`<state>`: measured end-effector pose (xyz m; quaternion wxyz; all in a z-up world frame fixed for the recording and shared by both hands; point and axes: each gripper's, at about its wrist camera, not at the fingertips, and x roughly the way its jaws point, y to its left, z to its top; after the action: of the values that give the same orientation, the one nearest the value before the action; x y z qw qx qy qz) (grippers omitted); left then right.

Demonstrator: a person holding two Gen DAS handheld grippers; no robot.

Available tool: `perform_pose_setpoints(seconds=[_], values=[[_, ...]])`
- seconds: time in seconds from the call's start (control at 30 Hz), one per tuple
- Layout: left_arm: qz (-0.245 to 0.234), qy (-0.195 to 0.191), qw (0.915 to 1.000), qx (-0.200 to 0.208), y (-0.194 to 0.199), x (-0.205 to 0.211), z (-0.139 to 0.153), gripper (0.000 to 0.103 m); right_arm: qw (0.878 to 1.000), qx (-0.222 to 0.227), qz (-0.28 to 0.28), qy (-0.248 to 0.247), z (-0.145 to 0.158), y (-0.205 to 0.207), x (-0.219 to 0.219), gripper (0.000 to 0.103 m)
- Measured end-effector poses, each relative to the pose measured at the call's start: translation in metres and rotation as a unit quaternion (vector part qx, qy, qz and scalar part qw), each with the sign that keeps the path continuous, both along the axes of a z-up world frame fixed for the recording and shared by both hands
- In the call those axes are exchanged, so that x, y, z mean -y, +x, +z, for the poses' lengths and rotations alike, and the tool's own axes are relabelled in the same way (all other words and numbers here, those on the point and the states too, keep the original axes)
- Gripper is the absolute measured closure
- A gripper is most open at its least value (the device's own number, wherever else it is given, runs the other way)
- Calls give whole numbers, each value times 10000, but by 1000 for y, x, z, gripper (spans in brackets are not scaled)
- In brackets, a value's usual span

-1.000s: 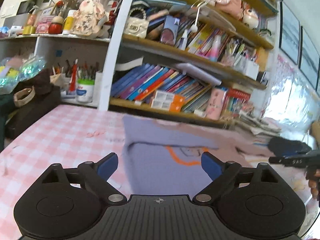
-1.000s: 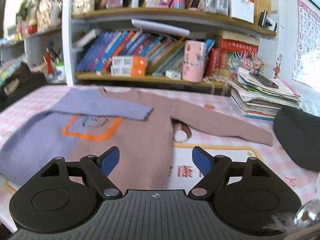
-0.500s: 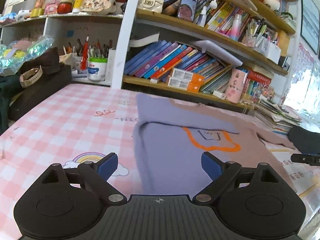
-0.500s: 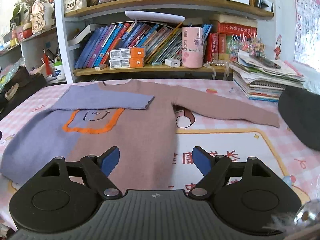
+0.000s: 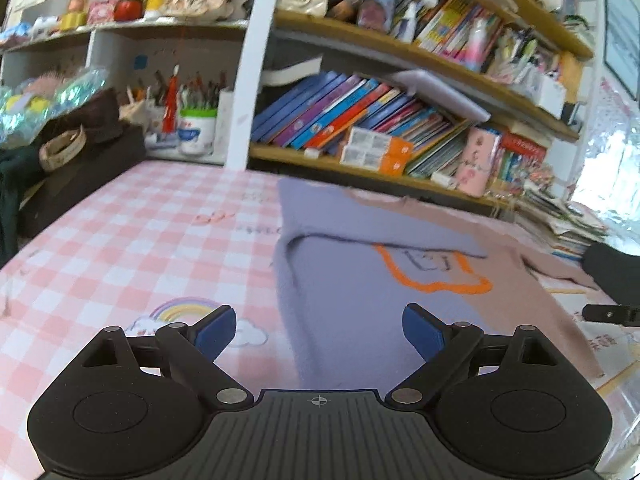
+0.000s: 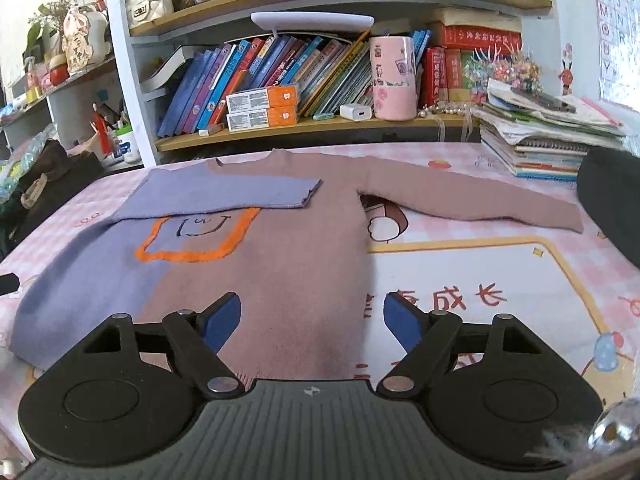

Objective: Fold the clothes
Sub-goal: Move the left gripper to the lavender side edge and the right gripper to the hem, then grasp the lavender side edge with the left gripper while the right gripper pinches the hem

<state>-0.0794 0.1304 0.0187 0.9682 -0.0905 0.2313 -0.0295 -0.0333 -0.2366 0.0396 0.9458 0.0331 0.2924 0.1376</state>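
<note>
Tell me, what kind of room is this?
Probably a child's room or study corner at home. Shelves hold rows of picture books, a table wears a pink checked cloth with cartoon prints, and an alphabet chart hangs on the wall. A sweater lies on the table.

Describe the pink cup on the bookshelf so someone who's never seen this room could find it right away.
Start at the lowest wooden shelf behind the table, the one packed with leaning books. Follow it right past the two orange-and-white boxes and the white charger. The pink cup stands upright there, a tall cylinder with small cartoon stickers, the only round pale pink thing among flat book spines.
</note>
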Motion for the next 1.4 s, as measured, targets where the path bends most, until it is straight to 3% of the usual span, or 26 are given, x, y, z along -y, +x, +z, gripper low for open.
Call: perform_pose_setpoints(seconds=[0.37,0.43,0.57,0.67,0.73,0.8,0.9,1.03,1.4], values=[[-19,-203,9994,-268,9,-4,-17,14,9993,-175,47,315,-17,1,5,39],[-23,-130,9994,-315,11,-1,-20,24,9993,-182,-5,327,-17,0,8,41],[95,-178,9990,-395,12,-7,-28,54,9991,-226,-96,354,-20,-2,13,47],[144,-262,9987,-419,12,-12,-32,61,9988,-300,-133,354,-24,0,14,53],[101,-358,9985,-405,13,-14,-33,68,9984,-414,-144,343,-29,4,12,63],[42,-506,9980,-376,12,-17,-35,87,9987,-401,-161,264,-30,4,7,66],[-46,-726,9968,-332,10,-20,-38,98,9988,-429,-98,193,-30,5,1,81],[-112,-945,9951,-252,7,-26,-40,98,9983,-483,-3,341,-30,9,-5,88],[279,-716,9967,-264,24,-60,-26,98,9981,-349,496,79,-27,40,-55,88]])
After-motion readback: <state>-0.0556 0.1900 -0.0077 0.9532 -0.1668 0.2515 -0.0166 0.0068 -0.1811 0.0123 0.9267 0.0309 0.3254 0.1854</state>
